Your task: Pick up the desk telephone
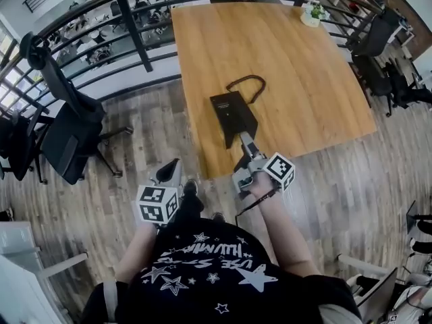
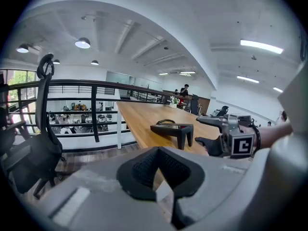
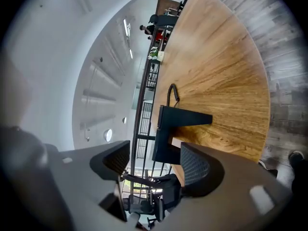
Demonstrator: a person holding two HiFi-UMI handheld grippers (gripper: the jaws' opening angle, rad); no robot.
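Observation:
The black desk telephone [image 1: 233, 113] lies on the wooden table [image 1: 290, 59] near its front edge, its cord [image 1: 246, 81] looping behind it. My right gripper [image 1: 244, 142] is at the phone's near end, rolled on its side, jaws open, and nothing sits between the pads. In the right gripper view the phone [image 3: 174, 124] stands just beyond the open right gripper [image 3: 156, 160]. My left gripper [image 1: 172, 171] hangs over the floor, left of the table corner, shut and empty. The left gripper view shows the left gripper [image 2: 161, 177], the phone [image 2: 172, 128] and the right gripper [image 2: 204, 130].
Black office chairs [image 1: 67, 133] stand on the wood floor to the left, more chairs [image 1: 378, 46] at the right. A dark railing [image 1: 135, 25] runs behind the table. A small potted plant [image 1: 312, 13] sits at the table's far corner.

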